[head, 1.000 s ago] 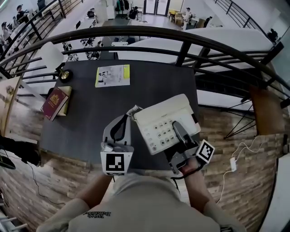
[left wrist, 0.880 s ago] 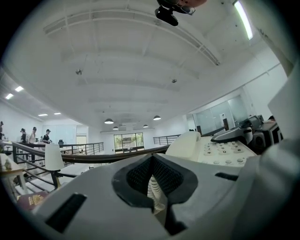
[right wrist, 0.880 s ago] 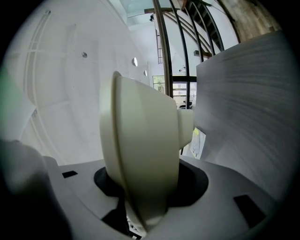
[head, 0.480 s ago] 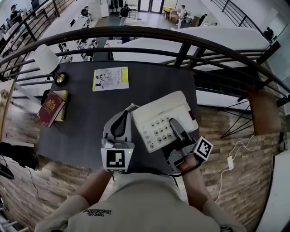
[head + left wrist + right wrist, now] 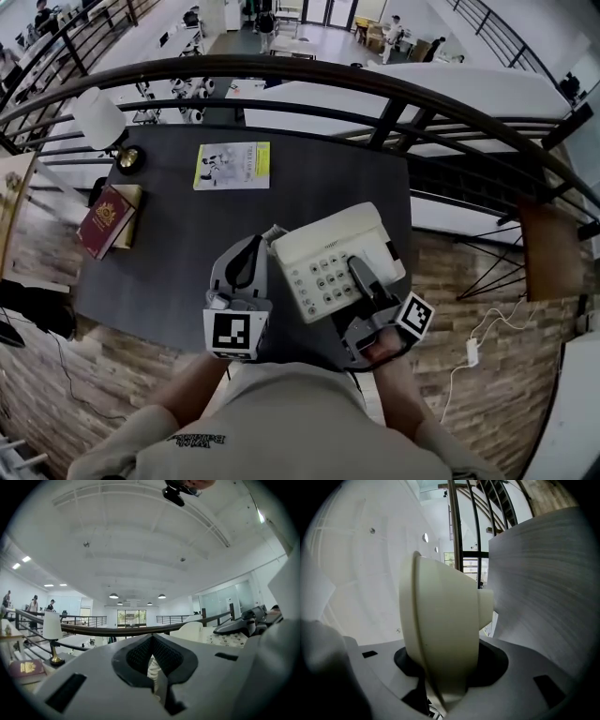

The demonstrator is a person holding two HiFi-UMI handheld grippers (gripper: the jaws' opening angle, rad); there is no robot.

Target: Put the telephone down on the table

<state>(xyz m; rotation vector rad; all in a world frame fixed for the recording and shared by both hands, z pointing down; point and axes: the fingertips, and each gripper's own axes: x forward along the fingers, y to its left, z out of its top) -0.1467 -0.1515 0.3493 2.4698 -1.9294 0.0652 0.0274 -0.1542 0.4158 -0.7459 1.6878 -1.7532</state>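
A cream telephone with a keypad hangs low over the near right part of the dark table; whether it touches the top I cannot tell. My right gripper reaches over the keypad and is shut on the telephone's body, which fills the right gripper view between the jaws. My left gripper is at the telephone's left edge, its jaws closed on the white coiled cord. The telephone's keypad shows at the right of the left gripper view.
A white lamp and a red book stand at the table's far left. A yellow and white booklet lies at the back. A dark railing curves behind the table. The table's right edge is just beside the telephone.
Both grippers and the telephone have shifted together a little to the left over the table. Both grips look the same.
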